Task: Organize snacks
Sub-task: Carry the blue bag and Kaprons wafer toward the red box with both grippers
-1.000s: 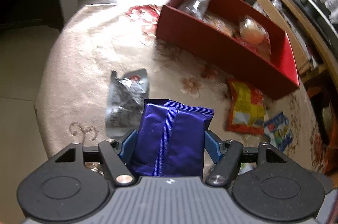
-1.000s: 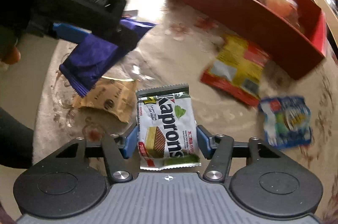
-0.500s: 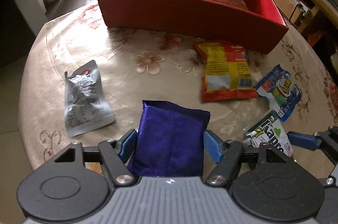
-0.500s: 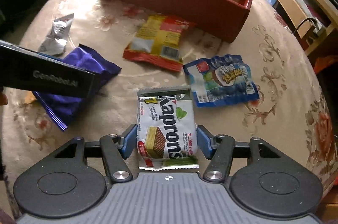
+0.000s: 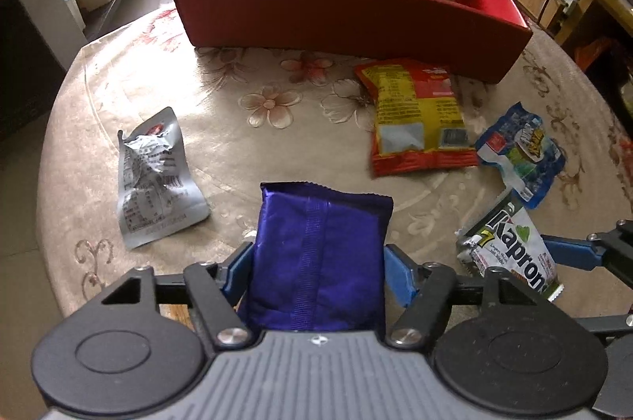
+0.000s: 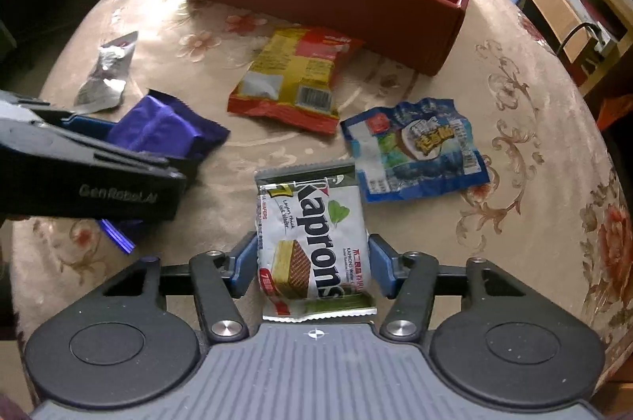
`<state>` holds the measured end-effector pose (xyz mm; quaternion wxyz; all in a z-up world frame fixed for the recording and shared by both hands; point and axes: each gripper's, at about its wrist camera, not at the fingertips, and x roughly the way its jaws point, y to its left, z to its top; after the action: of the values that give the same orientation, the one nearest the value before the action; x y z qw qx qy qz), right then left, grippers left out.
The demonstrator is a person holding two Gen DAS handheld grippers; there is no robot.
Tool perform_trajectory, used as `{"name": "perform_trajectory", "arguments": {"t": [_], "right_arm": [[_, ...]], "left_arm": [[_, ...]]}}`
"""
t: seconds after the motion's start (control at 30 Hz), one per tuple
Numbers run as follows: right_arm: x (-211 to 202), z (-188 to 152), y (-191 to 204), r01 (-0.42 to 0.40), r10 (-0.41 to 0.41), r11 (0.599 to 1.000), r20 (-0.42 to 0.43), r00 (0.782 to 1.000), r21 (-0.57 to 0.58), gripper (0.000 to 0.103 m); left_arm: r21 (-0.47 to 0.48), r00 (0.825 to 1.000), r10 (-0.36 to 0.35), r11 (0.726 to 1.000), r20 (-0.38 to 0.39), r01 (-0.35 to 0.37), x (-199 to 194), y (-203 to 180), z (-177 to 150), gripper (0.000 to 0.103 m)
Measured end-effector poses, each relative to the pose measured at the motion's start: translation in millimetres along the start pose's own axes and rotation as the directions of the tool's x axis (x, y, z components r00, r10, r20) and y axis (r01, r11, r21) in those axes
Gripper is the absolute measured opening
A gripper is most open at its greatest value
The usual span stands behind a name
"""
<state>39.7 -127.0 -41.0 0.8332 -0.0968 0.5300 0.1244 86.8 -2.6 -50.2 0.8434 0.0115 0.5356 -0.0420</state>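
With the left gripper [image 5: 318,271] pinching the purple packet [image 5: 320,253] and the right gripper [image 6: 312,263] pinching the Kaprons wafer pack [image 6: 312,242], both short of the red box [image 5: 348,12], the carrying step looks underway; next, lift both over its near wall.

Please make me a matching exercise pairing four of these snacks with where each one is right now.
Snacks:
1. purple pack
2. Kaprons wafer
3. yellow-red bag
4. silver pouch

Places:
A. in the right gripper
B. on the table, touching the red box
C. in the left gripper
D. alone on the table's left side

Pairs: 1-C, 2-A, 3-B, 4-D
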Motion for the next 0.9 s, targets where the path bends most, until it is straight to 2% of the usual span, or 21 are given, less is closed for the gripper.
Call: {"name": "perform_trajectory", "arguments": {"t": [0.13,0.43,0.9], "right_arm": [[-8,-2,-2,0.004,-0.004,1.0,0.014,1.0,0.003,0.065],[-34,2,-18,0.017,-0.026,0.996,0.107,0.994,0.086,0.065],[-51,7,-26,0.006,-0.029,0.992,0.178,0.984,0.13,0.065]], "left_arm": [[-0.011,1.0,-0.011,1.0,0.018,0.011,-8,1,-1,0.069],[-0.021,0.998,-0.038,0.999,0.05,0.039,-25,-2,-3,0.069],[-0.042,0.992,-0.065,0.997,0.112,0.07,-41,-8,14,0.069]]}}
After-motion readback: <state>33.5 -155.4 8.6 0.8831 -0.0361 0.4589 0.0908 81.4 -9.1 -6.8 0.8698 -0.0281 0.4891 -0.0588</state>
